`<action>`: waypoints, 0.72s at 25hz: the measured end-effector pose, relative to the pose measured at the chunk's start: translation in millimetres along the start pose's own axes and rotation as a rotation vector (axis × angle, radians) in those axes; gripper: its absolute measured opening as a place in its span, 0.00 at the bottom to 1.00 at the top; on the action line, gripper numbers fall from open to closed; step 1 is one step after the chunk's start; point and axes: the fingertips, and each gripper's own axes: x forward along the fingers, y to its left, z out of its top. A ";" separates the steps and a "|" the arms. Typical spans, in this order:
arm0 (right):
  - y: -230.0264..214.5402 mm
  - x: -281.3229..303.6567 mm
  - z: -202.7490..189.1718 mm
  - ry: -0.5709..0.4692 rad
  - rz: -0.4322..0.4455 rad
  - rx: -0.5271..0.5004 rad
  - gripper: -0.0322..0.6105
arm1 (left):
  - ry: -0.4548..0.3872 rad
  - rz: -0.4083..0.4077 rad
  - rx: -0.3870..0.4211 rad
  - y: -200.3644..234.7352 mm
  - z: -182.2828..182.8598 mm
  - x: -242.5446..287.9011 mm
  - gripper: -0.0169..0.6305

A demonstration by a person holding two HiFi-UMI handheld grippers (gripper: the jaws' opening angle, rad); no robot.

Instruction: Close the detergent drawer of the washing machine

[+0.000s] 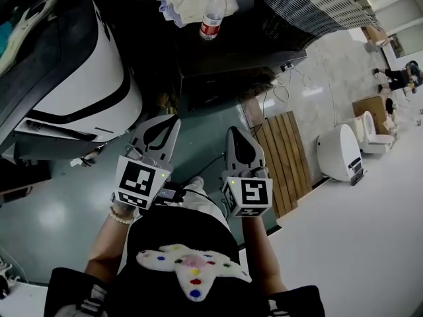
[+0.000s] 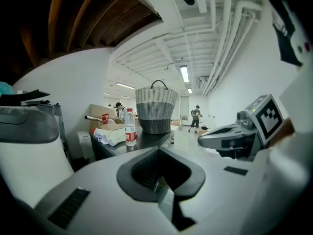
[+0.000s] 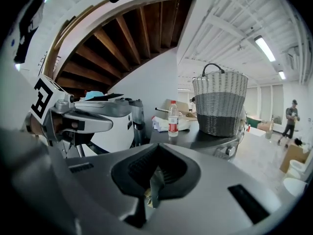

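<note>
Well ahead of the left gripper (image 1: 173, 120), a clear plastic water bottle with a red cap and red label (image 1: 212, 14) stands upright, with a crumpled white cloth bundle (image 1: 188, 5) just beside it on its left. Ahead of the right gripper (image 1: 236, 132) and right of the bottle stands a tall woven basket, white above and grey below, with a dark handle (image 3: 220, 102). A slatted wooden pallet (image 1: 285, 160) lies on the floor just right of the right gripper. Further right sits a white rounded-shell device (image 1: 340, 152).

Lighting: indoor, from ceiling strip lights (image 2: 184, 74), bright and slightly blown out. Head view: dim at left, with pale glare patches on the dark floor (image 1: 49, 216). Gripper views: strong fisheye bending, black corners. The left gripper (image 2: 159, 149) is soft where nearest the lens.
</note>
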 end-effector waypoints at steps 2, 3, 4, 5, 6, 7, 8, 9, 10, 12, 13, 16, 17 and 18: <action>1.2 -6.5 4.3 -0.006 0.007 -0.020 0.06 | -0.001 0.000 0.008 -1.2 2.0 -5.7 0.05; 1.5 -9.5 5.2 -0.004 0.008 -0.033 0.06 | 0.002 0.000 0.011 -1.7 1.9 -8.5 0.05; 2.0 -12.4 4.9 0.002 0.007 -0.045 0.06 | 0.005 0.000 0.012 -2.5 1.2 -11.3 0.05; 2.6 -15.1 4.4 0.009 0.005 -0.054 0.06 | 0.010 -0.001 0.013 -3.4 0.2 -13.9 0.05; 3.5 -17.3 4.8 0.009 0.004 -0.058 0.06 | 0.015 -0.001 0.012 -4.4 -0.9 -16.1 0.05; 5.3 -19.1 5.4 0.007 0.007 -0.059 0.06 | 0.019 -0.001 0.011 -5.4 -2.1 -18.0 0.05; 7.7 -20.9 4.8 0.010 0.013 -0.060 0.06 | 0.022 -0.002 0.009 -6.3 -3.3 -19.7 0.05; 9.7 -22.8 2.9 0.018 0.019 -0.063 0.06 | 0.023 -0.003 0.005 -7.2 -4.5 -21.3 0.05; 11.2 -24.7 0.9 0.027 0.022 -0.064 0.06 | 0.023 -0.006 0.001 -8.3 -5.3 -22.8 0.05; 13.7 -27.1 1.0 0.019 0.027 -0.060 0.06 | 0.022 -0.014 -0.004 -10.8 -6.5 -25.3 0.05; 15.0 -27.3 2.8 0.004 0.029 -0.059 0.06 | 0.024 -0.016 -0.003 -11.8 -7.2 -26.1 0.05; 17.7 -26.3 3.5 -0.010 0.036 -0.064 0.06 | 0.032 -0.016 0.011 -13.6 -9.3 -26.7 0.05; 18.5 -25.9 3.1 -0.009 0.038 -0.065 0.06 | 0.033 -0.017 0.015 -14.2 -9.7 -26.5 0.05; 19.2 -25.4 3.2 -0.009 0.040 -0.065 0.06 | 0.033 -0.017 0.016 -14.6 -9.9 -26.4 0.05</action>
